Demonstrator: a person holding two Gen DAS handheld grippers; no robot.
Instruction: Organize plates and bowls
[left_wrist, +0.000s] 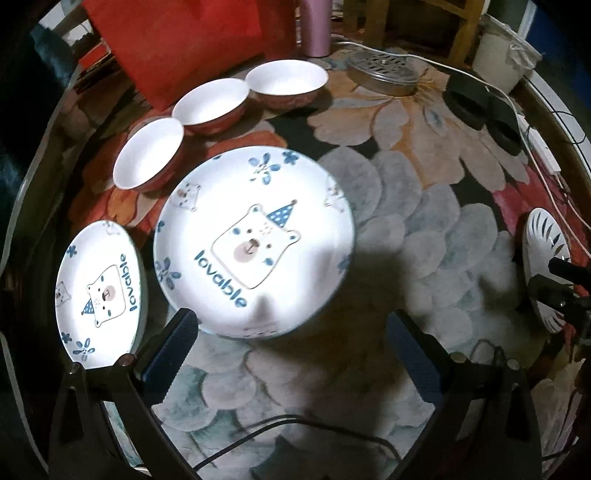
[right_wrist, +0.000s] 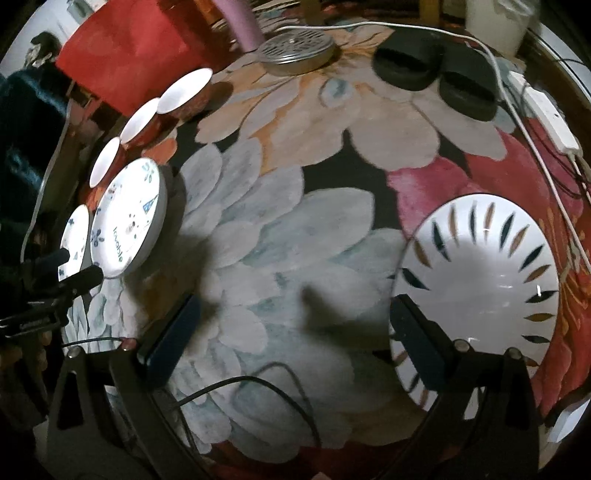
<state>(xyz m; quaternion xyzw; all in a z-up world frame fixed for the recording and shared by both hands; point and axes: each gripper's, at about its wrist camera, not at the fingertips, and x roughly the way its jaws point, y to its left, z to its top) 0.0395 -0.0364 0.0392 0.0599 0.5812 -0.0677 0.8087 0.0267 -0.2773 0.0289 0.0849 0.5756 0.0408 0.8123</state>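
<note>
Our left claw (left_wrist: 291, 339) and right claw (right_wrist: 295, 325) both gape empty over the floral-clothed counter (right_wrist: 295, 240). Nothing is stacked yet: the large white leaf-patterned plate (right_wrist: 487, 280) sits well apart from two white bear-printed plates (left_wrist: 255, 243), beside three red-sided bowls (left_wrist: 210, 105).

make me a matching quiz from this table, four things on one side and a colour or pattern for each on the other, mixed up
Things:
1. big plate
2. right-hand plate
3. bowls
4. tall cup

Looks:
a. pink
b. white inside, red outside
c. bear drawing and the word "lovable"
d. ring of dark and brown leaf marks

Pairs: 1-c, 2-d, 3-b, 4-a
</note>
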